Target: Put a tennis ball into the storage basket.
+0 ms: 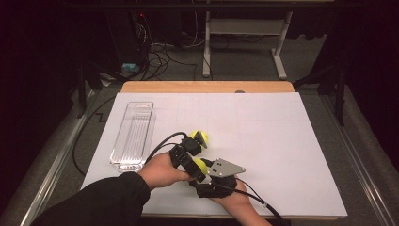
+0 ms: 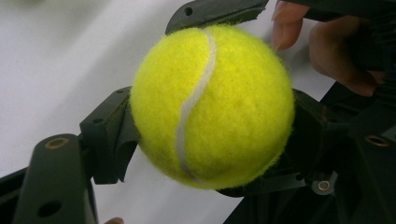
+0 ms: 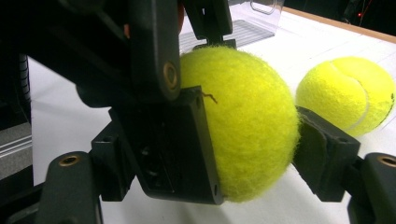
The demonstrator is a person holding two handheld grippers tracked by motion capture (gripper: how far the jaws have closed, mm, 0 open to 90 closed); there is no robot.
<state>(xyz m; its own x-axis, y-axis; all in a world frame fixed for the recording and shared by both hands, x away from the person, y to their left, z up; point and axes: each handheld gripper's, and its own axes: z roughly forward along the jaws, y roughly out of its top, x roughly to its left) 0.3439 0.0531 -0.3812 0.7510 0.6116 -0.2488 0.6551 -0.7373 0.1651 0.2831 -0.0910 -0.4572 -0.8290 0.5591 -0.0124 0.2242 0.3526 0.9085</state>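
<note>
A yellow tennis ball (image 1: 200, 165) (image 2: 212, 105) (image 3: 247, 121) is held just above the white sheet near the table's front. My left gripper (image 1: 194, 161) (image 2: 210, 137) is shut on it, a pad pressed to each side. My right gripper (image 1: 206, 171) (image 3: 217, 156) reaches around the same ball with its jaws spread wider than it. Its right pad (image 3: 322, 149) touches the felt, while one jaw of the left gripper sits between its left pad and the ball. A second tennis ball (image 1: 201, 136) (image 3: 348, 95) rests on the sheet just beyond.
A clear, empty plastic tray (image 1: 134, 134) (image 3: 254, 21) lies lengthwise at the left of the white sheet (image 1: 273, 141). The table's wooden far edge (image 1: 207, 86) borders a dark floor with cables and a desk frame.
</note>
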